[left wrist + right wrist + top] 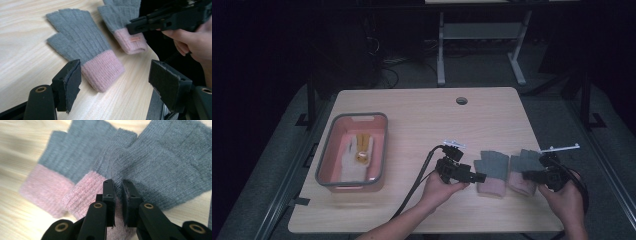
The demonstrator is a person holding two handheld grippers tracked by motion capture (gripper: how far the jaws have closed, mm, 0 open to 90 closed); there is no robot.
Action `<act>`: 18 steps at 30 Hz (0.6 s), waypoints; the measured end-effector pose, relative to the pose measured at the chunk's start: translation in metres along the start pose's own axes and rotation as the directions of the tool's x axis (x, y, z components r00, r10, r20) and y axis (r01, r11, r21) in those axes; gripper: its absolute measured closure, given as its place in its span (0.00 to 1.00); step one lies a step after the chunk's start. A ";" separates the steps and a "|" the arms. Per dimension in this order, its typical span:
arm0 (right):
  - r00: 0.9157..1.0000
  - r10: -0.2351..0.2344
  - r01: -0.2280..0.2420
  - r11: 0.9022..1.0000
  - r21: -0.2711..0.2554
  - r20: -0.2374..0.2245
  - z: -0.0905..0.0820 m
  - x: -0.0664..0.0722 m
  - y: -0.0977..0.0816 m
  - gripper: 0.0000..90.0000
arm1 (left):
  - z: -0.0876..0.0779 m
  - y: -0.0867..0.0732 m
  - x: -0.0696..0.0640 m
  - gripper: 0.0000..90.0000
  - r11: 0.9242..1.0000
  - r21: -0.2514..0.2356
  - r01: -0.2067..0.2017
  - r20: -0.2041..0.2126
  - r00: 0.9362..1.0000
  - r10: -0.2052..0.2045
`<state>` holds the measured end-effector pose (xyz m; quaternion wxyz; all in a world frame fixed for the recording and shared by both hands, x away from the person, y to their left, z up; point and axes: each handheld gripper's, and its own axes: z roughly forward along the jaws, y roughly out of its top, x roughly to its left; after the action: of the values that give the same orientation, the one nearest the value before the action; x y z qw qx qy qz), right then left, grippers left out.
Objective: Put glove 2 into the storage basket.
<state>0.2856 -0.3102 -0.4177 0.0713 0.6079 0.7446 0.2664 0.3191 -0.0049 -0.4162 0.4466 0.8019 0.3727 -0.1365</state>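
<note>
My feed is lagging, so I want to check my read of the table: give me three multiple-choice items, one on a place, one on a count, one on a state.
1. Where does the grey-rimmed pink plastic bin stand?
A. left part of the table
B. far right corner
C. on the floor

2. How many grey knitted fingerless gloves with pink cuffs lie on the light wooden table?
A. one
B. two
C. four

3. How is the right gripper?
A. wide open above the bin
B. shut on the right glove
C. lying flat on the table

Key: 1 A, the high view shows it at the left. 2 B, the left glove and the right glove lie side by side. 3 B, the right gripper view shows the knit pinched between its pads.
</note>
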 end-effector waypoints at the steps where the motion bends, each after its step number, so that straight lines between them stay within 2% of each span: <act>1: 1.000 -0.007 0.007 1.000 -0.003 -0.006 -0.001 0.002 0.001 0.91 | -0.001 0.000 0.001 0.30 1.000 -0.002 -0.001 -0.005 1.000 0.001; 5: 0.998 -0.037 0.036 0.999 -0.009 -0.043 -0.001 0.014 0.005 0.91 | -0.006 0.002 0.004 0.30 1.000 -0.020 0.009 -0.017 1.000 -0.009; 11: 0.991 -0.084 0.084 0.996 -0.011 -0.105 0.004 0.038 0.013 0.91 | -0.012 0.002 0.009 0.29 0.999 -0.030 0.014 -0.029 0.999 -0.015; 14: 0.987 -0.117 0.119 0.993 0.006 -0.115 0.011 0.049 0.018 0.91 | -0.015 0.003 0.011 0.29 0.999 -0.039 0.018 -0.038 0.999 -0.019; 18: 0.984 -0.137 0.141 0.990 0.027 -0.115 0.023 0.060 0.026 0.91 | -0.019 0.003 0.014 0.29 0.998 -0.049 0.026 -0.045 0.999 -0.028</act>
<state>0.3023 -0.2431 -0.4113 0.0367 0.5395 0.7927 0.2815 0.3284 0.0160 -0.4114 0.4556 0.7886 0.3966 -0.1151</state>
